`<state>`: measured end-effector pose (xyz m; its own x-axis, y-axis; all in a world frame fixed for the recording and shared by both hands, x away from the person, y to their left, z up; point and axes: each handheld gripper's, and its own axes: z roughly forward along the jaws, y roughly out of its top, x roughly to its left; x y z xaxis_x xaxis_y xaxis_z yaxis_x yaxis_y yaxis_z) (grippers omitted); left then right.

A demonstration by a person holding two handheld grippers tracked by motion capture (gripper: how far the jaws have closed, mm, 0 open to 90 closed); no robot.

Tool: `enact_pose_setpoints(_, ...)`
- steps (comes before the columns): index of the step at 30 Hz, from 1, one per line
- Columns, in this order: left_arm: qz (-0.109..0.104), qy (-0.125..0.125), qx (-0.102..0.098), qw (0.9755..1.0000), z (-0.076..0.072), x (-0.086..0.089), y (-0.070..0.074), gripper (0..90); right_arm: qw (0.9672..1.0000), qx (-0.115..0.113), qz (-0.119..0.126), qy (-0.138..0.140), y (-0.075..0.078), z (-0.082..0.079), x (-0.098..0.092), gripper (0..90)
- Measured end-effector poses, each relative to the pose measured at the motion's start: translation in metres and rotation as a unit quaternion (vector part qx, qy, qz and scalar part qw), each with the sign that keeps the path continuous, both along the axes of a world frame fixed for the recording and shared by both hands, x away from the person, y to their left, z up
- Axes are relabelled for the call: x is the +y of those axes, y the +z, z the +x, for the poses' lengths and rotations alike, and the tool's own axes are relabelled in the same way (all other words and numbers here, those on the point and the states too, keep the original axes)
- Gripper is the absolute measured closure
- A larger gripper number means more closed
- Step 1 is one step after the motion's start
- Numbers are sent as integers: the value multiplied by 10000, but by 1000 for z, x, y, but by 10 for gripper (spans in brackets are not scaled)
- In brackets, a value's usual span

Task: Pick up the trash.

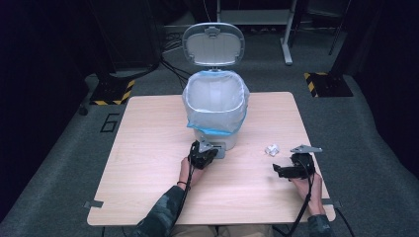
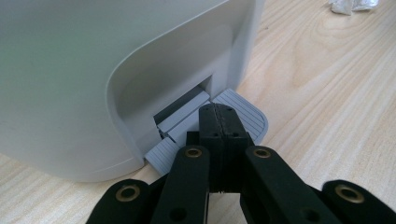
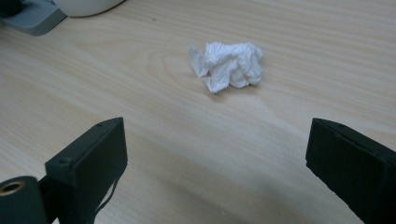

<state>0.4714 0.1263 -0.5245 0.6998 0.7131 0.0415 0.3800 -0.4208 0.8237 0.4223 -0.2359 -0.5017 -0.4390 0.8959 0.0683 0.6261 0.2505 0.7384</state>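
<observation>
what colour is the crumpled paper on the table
White; the crumpled paper shows best in the right gripper view.

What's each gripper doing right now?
Left gripper: shut, empty, pressing the bin pedal.
Right gripper: open, empty, facing the tissue.

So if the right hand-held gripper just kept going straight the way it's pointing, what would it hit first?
Probably the crumpled white tissue: it lies on the table ahead of the open right hand-held gripper, roughly between its jaws' lines, though depth is hard to judge.
</observation>
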Motion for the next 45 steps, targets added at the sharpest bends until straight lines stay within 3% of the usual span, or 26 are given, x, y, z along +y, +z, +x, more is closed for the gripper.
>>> enact_pose_setpoints(13,-28,13,6,10000,0,0,0,900,9998,170,-15,-120,11,41,12,46)
enact_pose_setpoints(21,-27,12,6,10000,0,0,0,900,9992,292,-107,-241,6,63,19,23)
enact_pose_setpoints(31,-37,2,13,10000,1,0,0,900,9983,463,-165,-300,-4,76,29,83)
enact_pose_setpoints(35,-36,-2,16,10000,1,0,0,900,9981,531,-194,-241,-9,80,31,148)
enact_pose_setpoints(39,-42,0,20,10000,1,1,0,900,9977,527,-282,-305,-10,80,32,274)
enact_pose_setpoints(45,-39,0,20,10000,1,1,0,900,9977,367,-452,-343,-9,75,31,590)
